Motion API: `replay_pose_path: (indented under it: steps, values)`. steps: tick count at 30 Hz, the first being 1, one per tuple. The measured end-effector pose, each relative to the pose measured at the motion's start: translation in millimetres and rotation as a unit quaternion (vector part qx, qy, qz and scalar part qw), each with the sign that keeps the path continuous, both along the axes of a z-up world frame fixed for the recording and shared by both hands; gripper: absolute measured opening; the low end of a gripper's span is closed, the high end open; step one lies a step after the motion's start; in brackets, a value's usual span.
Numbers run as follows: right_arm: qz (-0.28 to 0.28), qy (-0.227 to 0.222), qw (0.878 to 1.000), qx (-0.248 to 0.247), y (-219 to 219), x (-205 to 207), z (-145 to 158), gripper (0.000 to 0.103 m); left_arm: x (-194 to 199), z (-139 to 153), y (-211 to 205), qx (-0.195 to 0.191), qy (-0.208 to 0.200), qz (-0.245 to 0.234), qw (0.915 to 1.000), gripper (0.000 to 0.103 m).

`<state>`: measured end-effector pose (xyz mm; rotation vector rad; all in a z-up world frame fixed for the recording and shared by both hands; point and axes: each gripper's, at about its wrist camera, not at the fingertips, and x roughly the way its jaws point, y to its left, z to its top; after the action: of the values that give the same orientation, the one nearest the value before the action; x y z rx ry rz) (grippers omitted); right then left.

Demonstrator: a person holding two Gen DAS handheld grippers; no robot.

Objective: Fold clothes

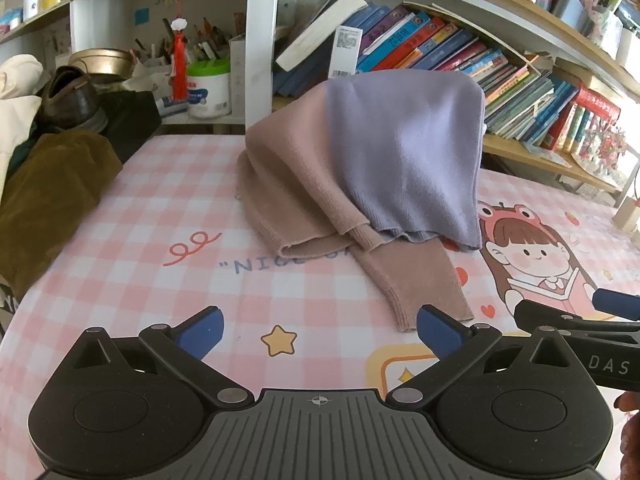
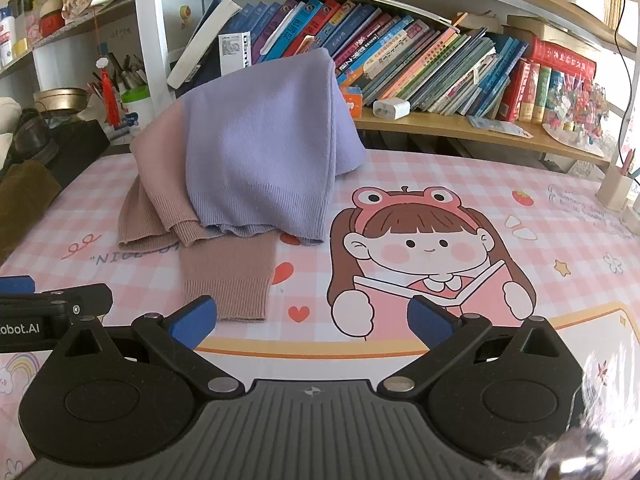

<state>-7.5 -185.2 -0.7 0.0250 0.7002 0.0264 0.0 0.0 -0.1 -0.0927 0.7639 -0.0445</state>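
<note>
The left tongs (image 1: 319, 332) stand spread wide with nothing between their blue pads, hovering above the pink checked cartoon cover of the bench (image 1: 160, 208). The right tongs (image 2: 312, 320) are likewise released and empty, angled down over the printed girl with the frog hat (image 2: 424, 240); in the left wrist view their black frame pokes in at the right edge. Ahead of both lies the sweater (image 1: 360, 160), a two-tone knit, mauve-pink on its left part and lilac on its right. It is heaped rather than flat: its far part is propped up against the bookshelf (image 1: 520, 148) behind it, while its ribbed hem lies crumpled on the cover. One pink sleeve (image 1: 416, 284) stretches from the heap toward the tongs, its ribbed cuff nearest them, just left of the printed girl. Left of the sweater, at the edge of the bench, sits a brown corduroy garment (image 1: 52, 192), with a dark shoe (image 1: 72, 96) beyond it.
</note>
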Motion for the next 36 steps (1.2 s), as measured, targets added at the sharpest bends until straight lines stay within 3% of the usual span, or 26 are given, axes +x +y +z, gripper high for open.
replay_pose_path:
  steps: [36]
  values:
    - [0.000,0.006,1.000,0.003,0.7,-1.8,-0.4,0.103,-3.7,-3.3,-1.8,0.003,0.000,-0.001,1.0000,0.103]
